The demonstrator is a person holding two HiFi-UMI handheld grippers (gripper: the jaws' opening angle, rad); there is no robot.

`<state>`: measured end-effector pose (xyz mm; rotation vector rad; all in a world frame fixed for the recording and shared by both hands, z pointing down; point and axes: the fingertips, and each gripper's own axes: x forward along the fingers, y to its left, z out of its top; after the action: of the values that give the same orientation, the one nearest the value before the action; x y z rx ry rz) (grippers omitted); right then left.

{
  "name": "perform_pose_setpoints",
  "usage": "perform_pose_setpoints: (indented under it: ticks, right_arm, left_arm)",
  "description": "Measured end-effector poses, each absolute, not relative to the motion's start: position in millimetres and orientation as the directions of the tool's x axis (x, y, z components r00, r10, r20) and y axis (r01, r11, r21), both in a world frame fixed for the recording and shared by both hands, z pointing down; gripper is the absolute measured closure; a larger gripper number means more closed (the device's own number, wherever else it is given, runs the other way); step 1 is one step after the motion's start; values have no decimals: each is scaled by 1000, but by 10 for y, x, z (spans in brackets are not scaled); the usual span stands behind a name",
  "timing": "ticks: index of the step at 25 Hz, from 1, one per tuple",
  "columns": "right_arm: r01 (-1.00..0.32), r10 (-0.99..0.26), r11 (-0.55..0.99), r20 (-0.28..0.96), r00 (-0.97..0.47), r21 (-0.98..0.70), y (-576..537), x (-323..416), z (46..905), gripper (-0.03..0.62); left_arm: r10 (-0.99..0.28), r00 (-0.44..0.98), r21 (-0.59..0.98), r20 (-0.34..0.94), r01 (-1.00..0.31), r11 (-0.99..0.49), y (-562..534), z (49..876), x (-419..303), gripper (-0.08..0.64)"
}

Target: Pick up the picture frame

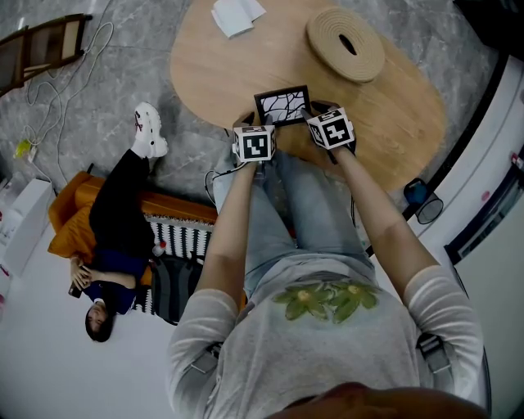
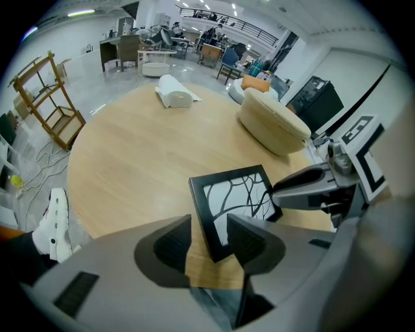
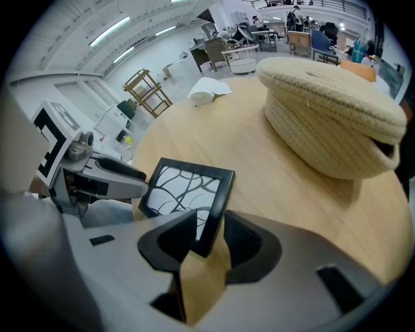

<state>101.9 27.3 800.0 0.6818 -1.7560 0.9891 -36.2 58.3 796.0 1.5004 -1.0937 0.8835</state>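
A small black picture frame [image 1: 282, 105] with a branch pattern stands tilted at the near edge of the round wooden table [image 1: 246, 74], between my two grippers. My left gripper [image 2: 207, 243] has its jaws closed in on the frame's left edge [image 2: 209, 224]. My right gripper [image 3: 209, 237] holds the frame's right edge [image 3: 217, 207] the same way. In the head view the left gripper [image 1: 260, 131] and the right gripper [image 1: 315, 121] sit at either side of the frame. Each gripper view shows the other gripper's fingers across the frame.
A woven straw basket [image 1: 345, 42] lies upside down at the table's far right. Folded white cloth [image 1: 236, 15] rests at the far edge. On the floor to the left lies a person [image 1: 115, 237] on an orange cushion, with cables and a wooden rack [image 1: 41, 45] beyond.
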Motion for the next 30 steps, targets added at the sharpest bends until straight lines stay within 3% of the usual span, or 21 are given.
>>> perform_pose_setpoints:
  ticks: [30]
  right_arm:
    - [-798,-24,521,929,-368,-303,383,1051,8113,479]
  left_arm:
    - [-196,326,314,925,-945,-88,643,8107,-301,448]
